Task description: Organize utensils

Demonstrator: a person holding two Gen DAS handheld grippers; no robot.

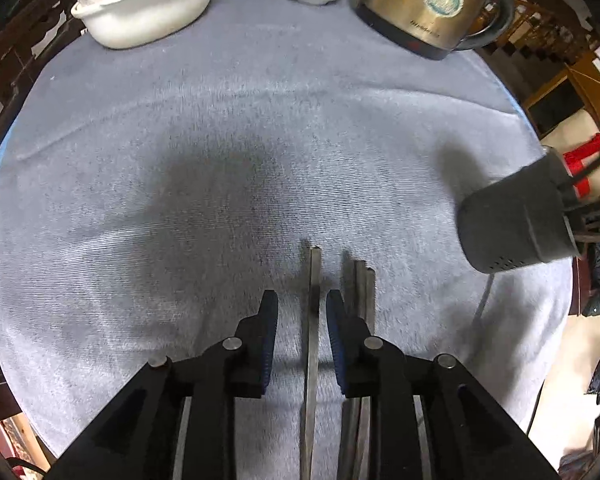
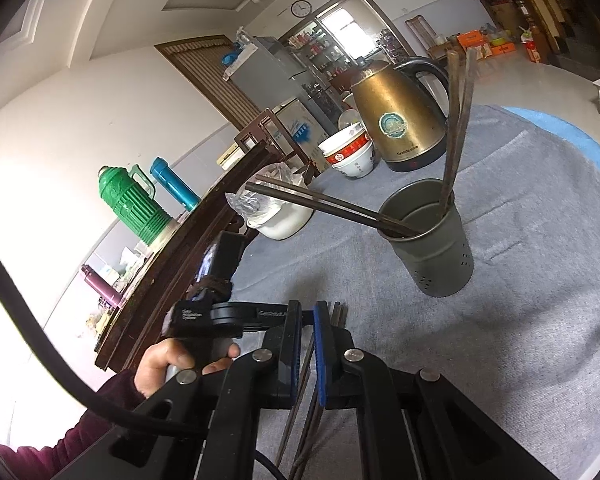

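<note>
Between the open left tool's (image 1: 302,316) fingers lies a chopstick (image 1: 313,280).

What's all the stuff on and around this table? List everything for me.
Tablecloth: one, grey, covering the round table.
Utensil holder: one, dark grey metal cup with holes near its base, standing on the cloth.
Chopsticks in the holder: about four, dark, two upright, two leaning left.
Loose chopsticks: a few, dark, flat on the cloth; one lies between the left gripper's fingers.
Kettle: one, brass-coloured, far side.
Bowls: stacked, white with red band, beside the kettle.
Pot: one, white, plastic bag inside.
Thermos: one, green, on a side table.
Left gripper: black, blue pads, open.
Right gripper: black, open, above the loose chopsticks.
Hand: holding the left gripper's handle.
</note>
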